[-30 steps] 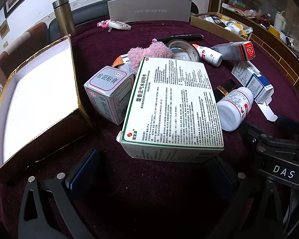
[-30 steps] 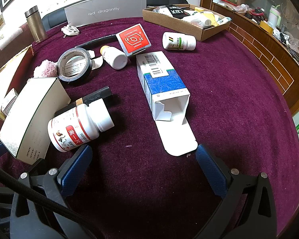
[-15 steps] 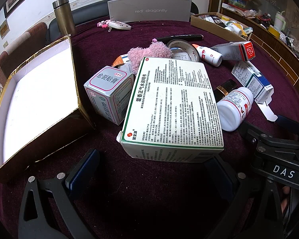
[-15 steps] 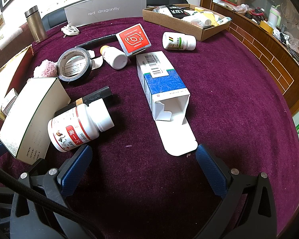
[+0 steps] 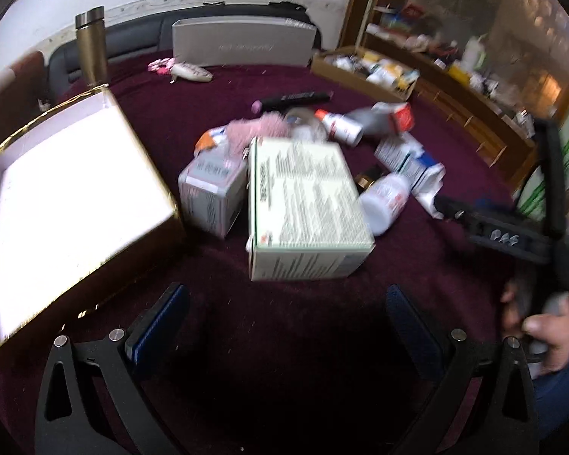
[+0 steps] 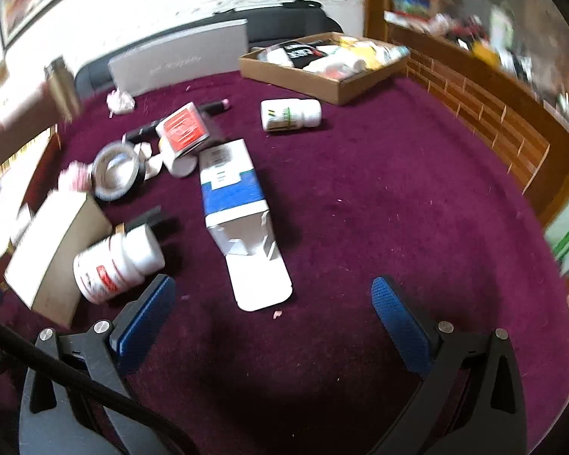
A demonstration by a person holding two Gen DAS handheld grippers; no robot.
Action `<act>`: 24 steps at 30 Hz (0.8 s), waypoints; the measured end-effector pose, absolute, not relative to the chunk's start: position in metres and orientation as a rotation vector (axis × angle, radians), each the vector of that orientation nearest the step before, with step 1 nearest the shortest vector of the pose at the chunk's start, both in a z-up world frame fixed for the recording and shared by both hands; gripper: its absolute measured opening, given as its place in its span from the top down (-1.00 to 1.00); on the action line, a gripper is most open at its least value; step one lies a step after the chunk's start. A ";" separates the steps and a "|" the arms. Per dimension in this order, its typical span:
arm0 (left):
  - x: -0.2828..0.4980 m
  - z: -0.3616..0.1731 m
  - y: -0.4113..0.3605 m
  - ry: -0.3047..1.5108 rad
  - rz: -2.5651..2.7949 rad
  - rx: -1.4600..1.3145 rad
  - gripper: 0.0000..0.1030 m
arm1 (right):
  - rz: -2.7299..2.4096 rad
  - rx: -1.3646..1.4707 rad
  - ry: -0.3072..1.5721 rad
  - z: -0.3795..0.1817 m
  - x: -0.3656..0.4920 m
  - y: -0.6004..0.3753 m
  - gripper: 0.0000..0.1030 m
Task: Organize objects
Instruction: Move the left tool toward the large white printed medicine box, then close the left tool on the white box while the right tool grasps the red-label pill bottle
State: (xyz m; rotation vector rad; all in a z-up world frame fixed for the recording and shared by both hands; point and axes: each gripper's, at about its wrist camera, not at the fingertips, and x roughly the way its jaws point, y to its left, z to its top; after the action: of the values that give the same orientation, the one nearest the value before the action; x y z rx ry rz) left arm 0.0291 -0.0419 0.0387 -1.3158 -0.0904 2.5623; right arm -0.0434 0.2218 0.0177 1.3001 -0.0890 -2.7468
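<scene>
Sorting looks barely begun: the gold-edged open box with a white lining (image 5: 68, 193), off to the left of the left gripper (image 5: 284, 326), shows only bare lining in the part visible. That gripper's blue-padded jaws stand wide with nothing between them. Straight ahead of them lies the large pale green printed carton (image 5: 307, 208); a smaller grey-white carton (image 5: 212, 189) sits against its left side and a white pill bottle with a red label (image 5: 385, 201) against its right. The right gripper (image 6: 273, 311) is likewise spread wide and empty; just ahead of its jaws lies the blue-and-white carton with its end flap open (image 6: 235, 189), the same pill bottle (image 6: 113, 265) ahead-left. Further off, a roll of grey tape (image 6: 117, 170), a red-faced small carton (image 6: 184, 131) and a white bottle with a green label (image 6: 290, 113) are scattered loose on the maroon cloth. Nearly everything remains to be put away, by my reading; both views are motion-blurred
</scene>
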 end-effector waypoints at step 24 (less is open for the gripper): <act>-0.039 0.032 0.002 0.102 2.505 -1.435 -0.35 | -2.793 1.195 -0.115 0.027 -0.041 0.218 -1.00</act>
State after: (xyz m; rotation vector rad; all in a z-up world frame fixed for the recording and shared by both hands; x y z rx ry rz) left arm -0.0386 0.0024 0.0320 -1.4351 0.1015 2.5054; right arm -0.0406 0.2177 0.0268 1.1952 -0.1149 -2.7928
